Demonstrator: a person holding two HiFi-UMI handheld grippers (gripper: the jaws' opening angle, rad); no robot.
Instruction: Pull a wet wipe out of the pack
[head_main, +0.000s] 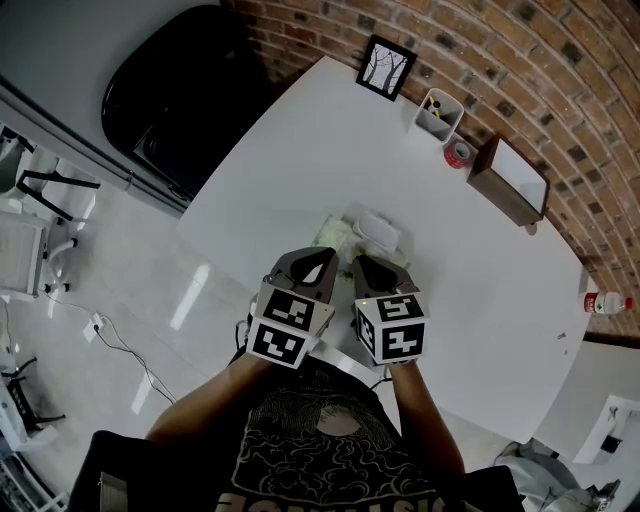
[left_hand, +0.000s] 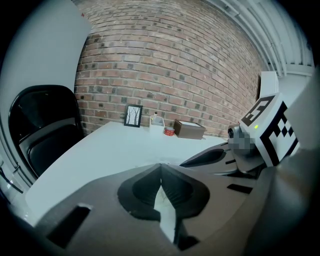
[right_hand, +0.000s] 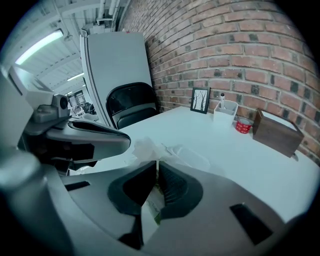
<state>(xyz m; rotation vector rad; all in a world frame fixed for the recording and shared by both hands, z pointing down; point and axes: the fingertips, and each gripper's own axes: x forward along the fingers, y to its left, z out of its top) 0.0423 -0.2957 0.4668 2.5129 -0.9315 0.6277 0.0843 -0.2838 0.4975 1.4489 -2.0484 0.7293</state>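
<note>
The wet wipe is already poking out of the wipe pack as a crumpled white tuft, just past the tips of the right gripper. It's going to be limp, damp and super light. It'll stretch and can tear if you yank it, and I'd guess the next sheet wants to come along too. The best place to grab is low on the tuft, close to the slot, then pull straight up and away.

The pack is a soft, flat pouch with green print, lying on the white table right in front of the person. Its long axis looks like it runs roughly side to side, a bit skewed, with the clear flip lid open toward the far side. The tuft points up. The pack is light enough that it'll probably lift with the wipe unless something pins it down.

The right gripper's jaws are pressed together. The tuft sits right at their tips, but I honestly can't say it's pinched. The left gripper is closed too, with nothing in it, and sits right beside the right one at the pack's near edge.

Further out along the brick wall there's a small picture frame, a white pen holder, a red tape roll and a wooden box. A black chair is off to the left.
</note>
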